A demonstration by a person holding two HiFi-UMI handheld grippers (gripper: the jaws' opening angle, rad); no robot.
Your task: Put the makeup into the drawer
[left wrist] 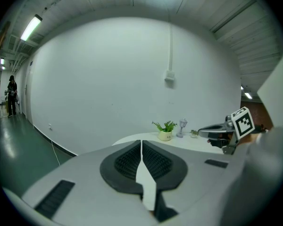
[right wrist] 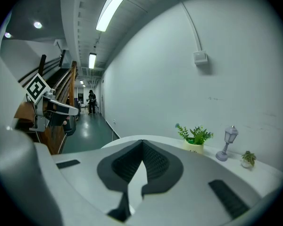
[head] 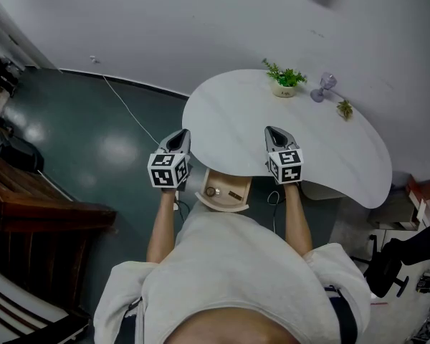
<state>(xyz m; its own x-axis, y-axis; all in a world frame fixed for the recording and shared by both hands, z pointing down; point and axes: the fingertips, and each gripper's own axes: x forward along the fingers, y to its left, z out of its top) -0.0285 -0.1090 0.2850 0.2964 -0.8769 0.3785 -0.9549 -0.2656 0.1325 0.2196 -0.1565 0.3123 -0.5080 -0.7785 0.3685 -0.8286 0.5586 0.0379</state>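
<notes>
As both forearms (head: 160, 228) reach forward, the left gripper (head: 180, 134) and right gripper (head: 273, 130) tilt slightly down, fingers (left wrist: 126, 162) closed, empty.

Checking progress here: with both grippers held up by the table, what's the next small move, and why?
Probably lower the right gripper to the open drawer's front and push it shut. It and the left gripper have jaws closed on nothing, small items already lie in the drawer, and the table shows only plants and a lamp.

no legible text or numbers, only square coded markers on the left tool (head: 180, 136) and right tool (head: 274, 133)
</notes>
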